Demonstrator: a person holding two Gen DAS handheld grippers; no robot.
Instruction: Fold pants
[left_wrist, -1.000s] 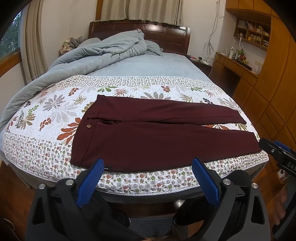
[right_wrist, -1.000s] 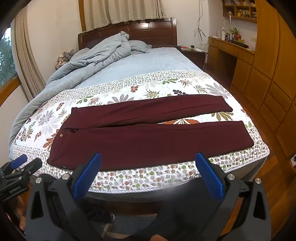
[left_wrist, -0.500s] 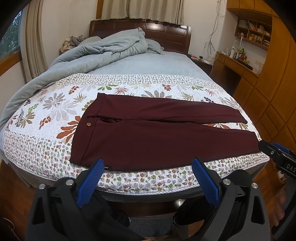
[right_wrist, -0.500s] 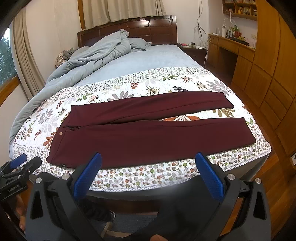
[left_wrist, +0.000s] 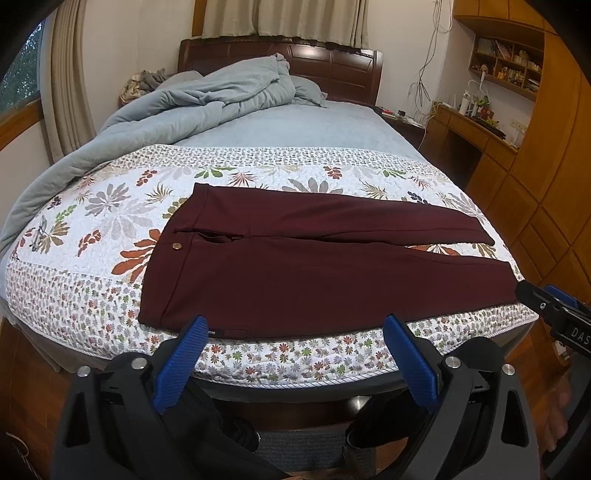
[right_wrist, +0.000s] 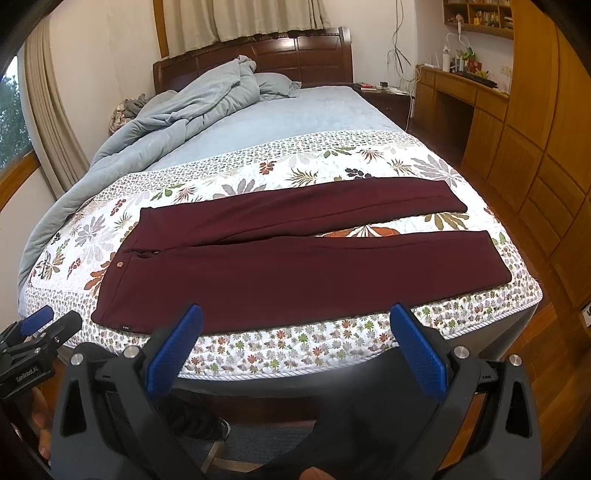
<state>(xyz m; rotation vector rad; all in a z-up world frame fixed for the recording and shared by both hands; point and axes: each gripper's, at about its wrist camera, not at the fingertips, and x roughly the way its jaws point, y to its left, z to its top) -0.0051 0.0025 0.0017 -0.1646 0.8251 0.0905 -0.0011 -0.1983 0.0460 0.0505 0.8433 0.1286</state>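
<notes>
both tongs, left tongs (left_wrist: 295, 363) and right tongs (right_wrist: 295, 354), gape empty before the maroon pants (left_wrist: 314, 266); a one-layer pinch could drag them off the quilt (left_wrist: 92, 221).

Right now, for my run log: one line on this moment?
pants: flat, unfolded | left gripper: open, empty | right gripper: open, empty

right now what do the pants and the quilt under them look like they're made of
Pants: smooth, matte maroon fabric, perhaps a stretch knit; it lies flat with hardly a wrinkle. Quilt: stitched, puffy floral cloth, likely cotton.
</notes>
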